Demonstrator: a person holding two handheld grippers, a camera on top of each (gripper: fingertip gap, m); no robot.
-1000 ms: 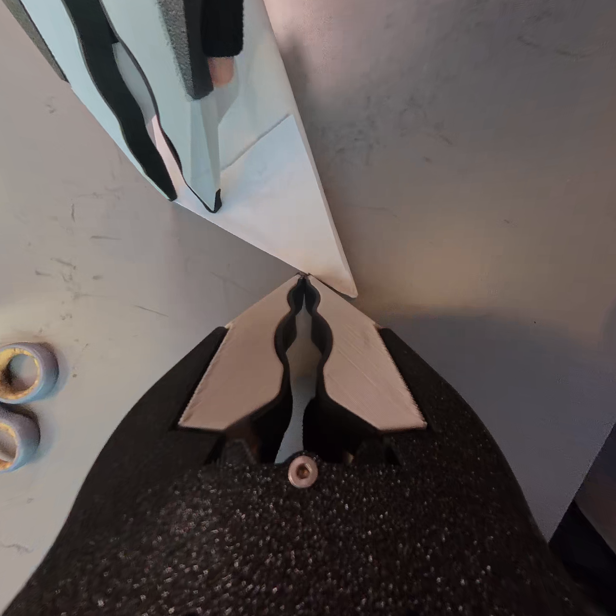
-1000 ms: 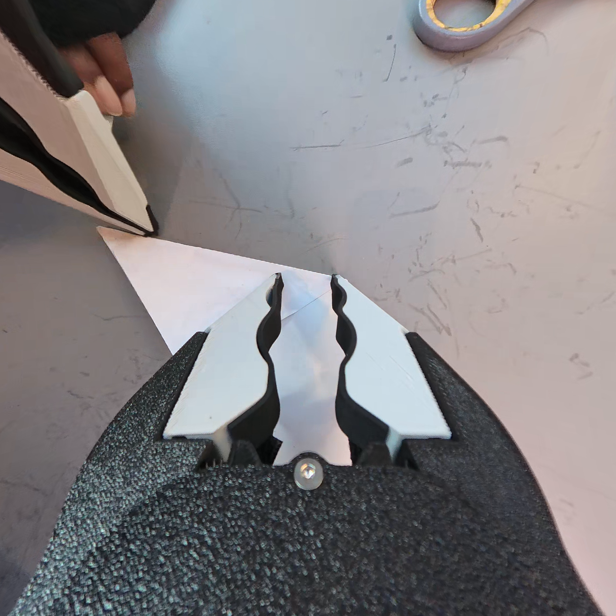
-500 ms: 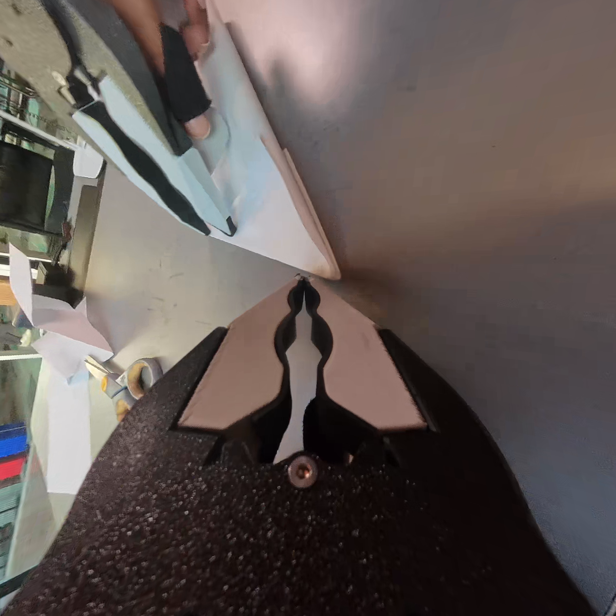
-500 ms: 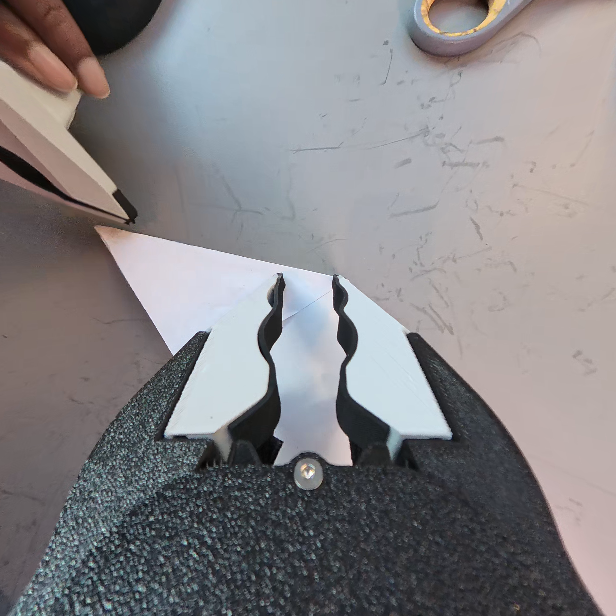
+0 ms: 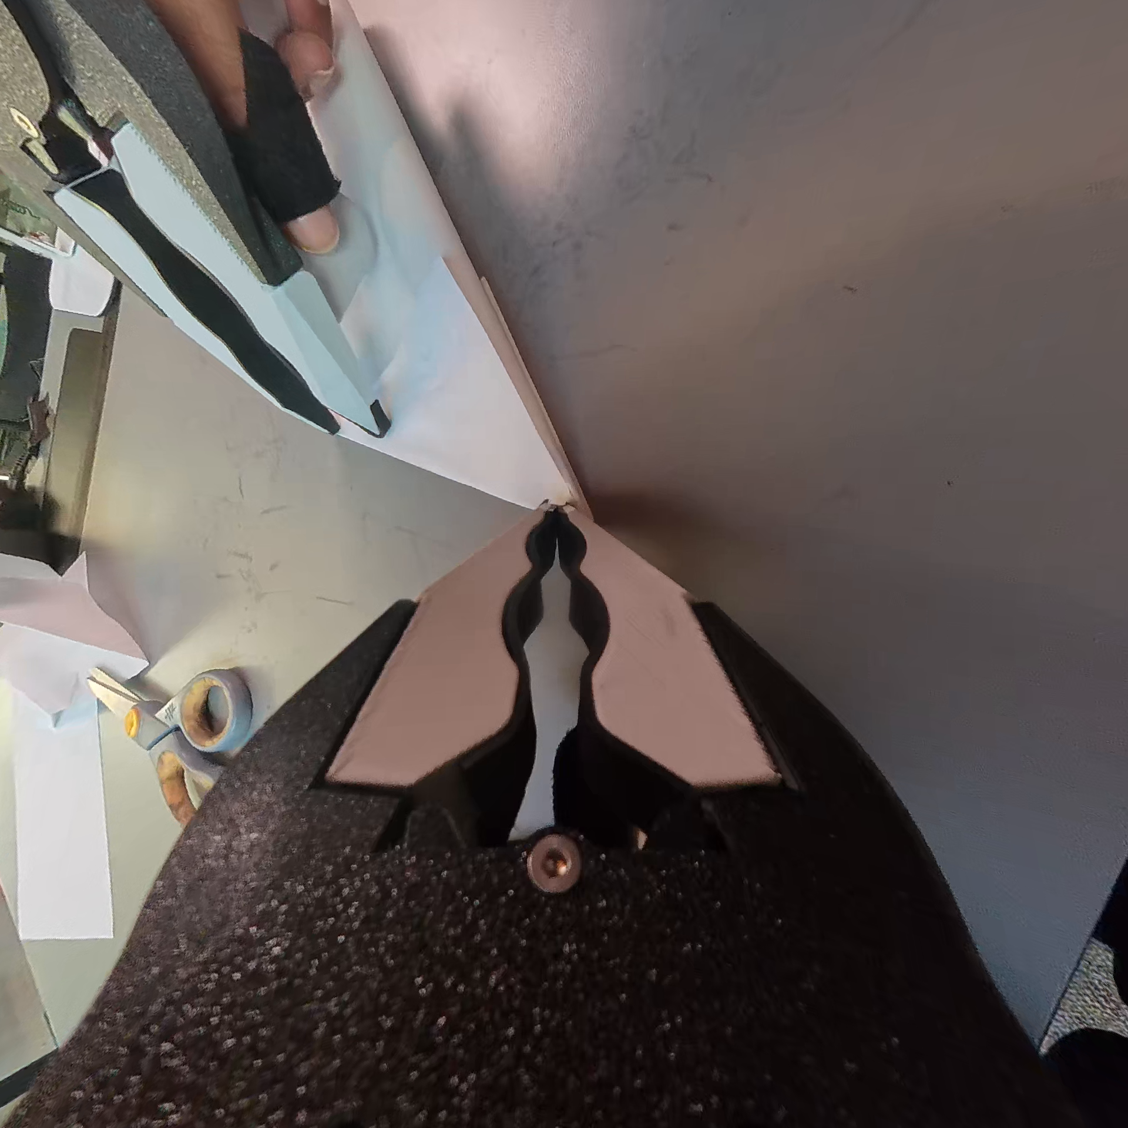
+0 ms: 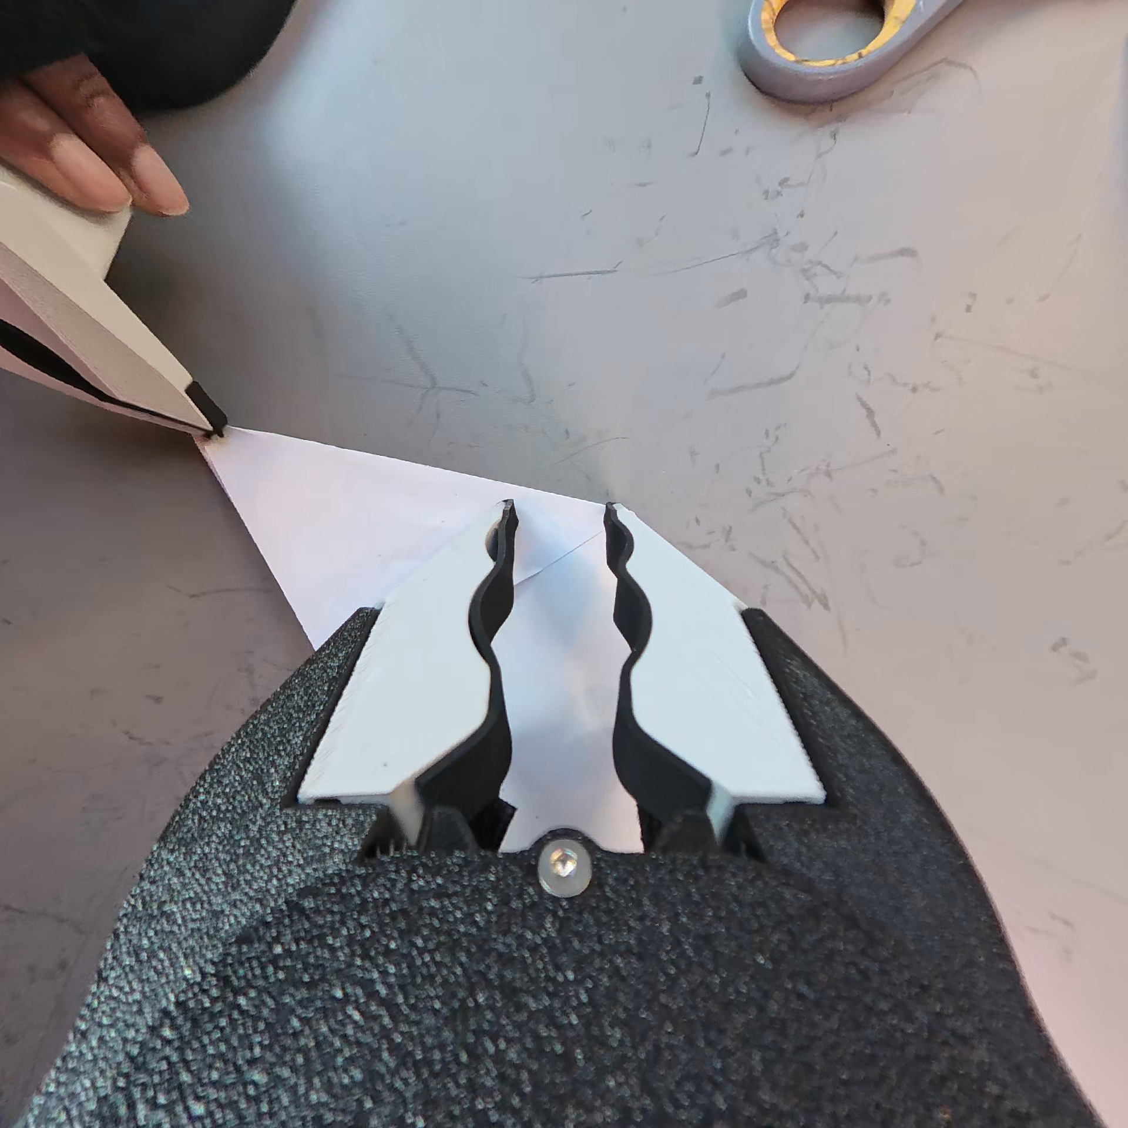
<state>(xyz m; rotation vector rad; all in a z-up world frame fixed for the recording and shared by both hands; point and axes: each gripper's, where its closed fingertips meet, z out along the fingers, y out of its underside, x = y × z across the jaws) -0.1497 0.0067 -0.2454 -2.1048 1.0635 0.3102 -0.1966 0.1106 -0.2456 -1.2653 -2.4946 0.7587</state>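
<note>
Paper first: a white folded sheet (image 6: 342,506) lies on the scratched grey tabletop (image 6: 793,366), creased into a long pointed shape with one diagonal fold line showing across it; the folds that give it the point are already in, and I see no further shaping beyond them.

My left gripper (image 5: 552,519) is pinched tight on the very tip of that point, jaws meeting with no gap at the front; from the right wrist view the same tips sit exactly at the sheet's sharp corner, and the flap on that side looks raised off the tabletop rather than flat, though I cannot tell how high.

My right gripper (image 6: 558,513) has its jaws a moderate way apart, holding nothing between them; both tips are over the wider part of the sheet near the fold line, and whether they press on it or hang just above I cannot tell.

Scissors (image 5: 201,714) with grey handles lie well apart from the sheet, toward the tabletop's left edge as my left wrist view shows it; loose white sheets (image 5: 55,824) lie beside them near that edge; fingers (image 6: 91,159) of my own hand wrap the left gripper's body.
</note>
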